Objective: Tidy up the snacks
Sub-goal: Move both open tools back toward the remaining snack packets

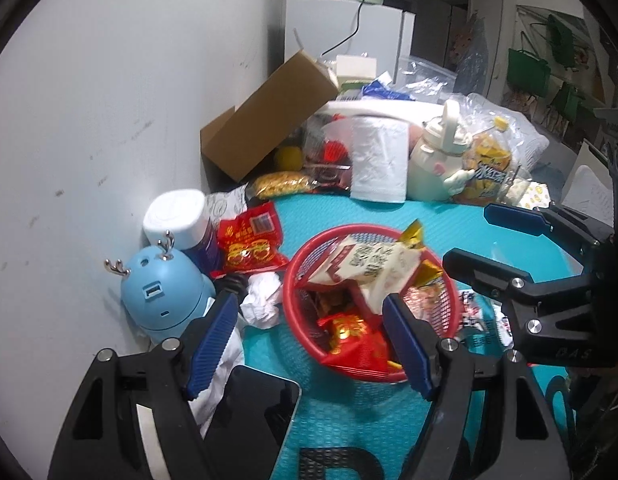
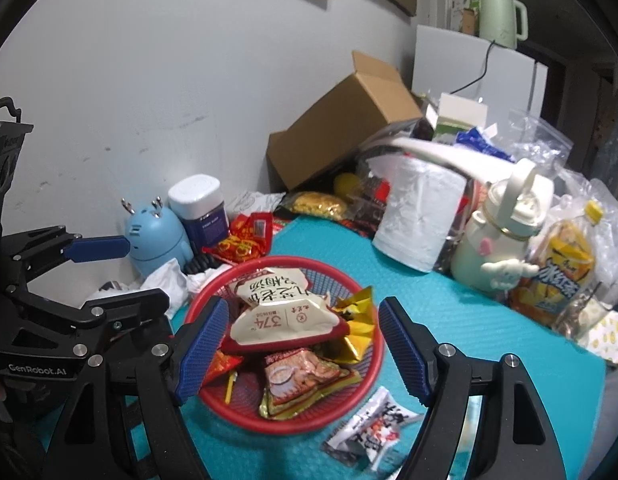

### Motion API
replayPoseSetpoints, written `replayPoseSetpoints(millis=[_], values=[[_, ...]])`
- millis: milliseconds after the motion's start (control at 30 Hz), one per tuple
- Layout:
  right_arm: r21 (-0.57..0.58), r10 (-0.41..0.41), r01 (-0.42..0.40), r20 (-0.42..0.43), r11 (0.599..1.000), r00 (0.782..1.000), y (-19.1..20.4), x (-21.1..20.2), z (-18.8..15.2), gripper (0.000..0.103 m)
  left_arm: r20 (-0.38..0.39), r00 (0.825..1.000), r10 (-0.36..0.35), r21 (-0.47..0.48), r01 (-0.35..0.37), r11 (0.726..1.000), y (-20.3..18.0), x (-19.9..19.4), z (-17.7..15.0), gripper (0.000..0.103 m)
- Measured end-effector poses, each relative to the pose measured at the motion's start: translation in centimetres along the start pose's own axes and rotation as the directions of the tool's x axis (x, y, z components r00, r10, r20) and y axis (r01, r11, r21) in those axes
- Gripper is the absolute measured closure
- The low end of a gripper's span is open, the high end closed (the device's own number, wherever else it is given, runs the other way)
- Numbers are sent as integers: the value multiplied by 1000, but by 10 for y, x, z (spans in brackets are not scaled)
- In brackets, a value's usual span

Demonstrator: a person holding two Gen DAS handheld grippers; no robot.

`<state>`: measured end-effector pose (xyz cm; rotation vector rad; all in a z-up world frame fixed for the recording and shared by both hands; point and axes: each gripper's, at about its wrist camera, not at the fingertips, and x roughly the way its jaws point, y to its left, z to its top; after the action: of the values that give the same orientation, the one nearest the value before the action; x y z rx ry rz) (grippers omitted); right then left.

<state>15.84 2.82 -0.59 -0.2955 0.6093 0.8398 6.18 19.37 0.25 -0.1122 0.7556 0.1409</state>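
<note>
Both grippers (left (image 1: 313,344), right (image 2: 305,350)) gape empty; red basket (image 2: 293,424) partly hidden behind fingers.

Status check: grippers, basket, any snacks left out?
Left gripper and right gripper open, empty. Red basket holds snack packs. Red packet by wall, white packet on mat, both outside.

A blue antlered gadget (image 2: 157,240) stands by the left wall, a cardboard box (image 2: 341,120) lies far behind, and a green kettle (image 2: 501,12) tops the fridge (image 2: 473,68).
</note>
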Motion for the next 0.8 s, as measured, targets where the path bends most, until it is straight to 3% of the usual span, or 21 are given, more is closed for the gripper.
replayPoseSetpoints(millis=[467, 800], values=[[26, -63, 60, 120, 998, 991, -9, -89, -18, 25, 106, 993, -44, 67, 37, 997, -51, -59, -4, 29], [77, -140, 129, 155, 989, 978, -22, -141, -55, 25, 123, 985, -124, 148, 105, 983, -101, -79, -20, 29]])
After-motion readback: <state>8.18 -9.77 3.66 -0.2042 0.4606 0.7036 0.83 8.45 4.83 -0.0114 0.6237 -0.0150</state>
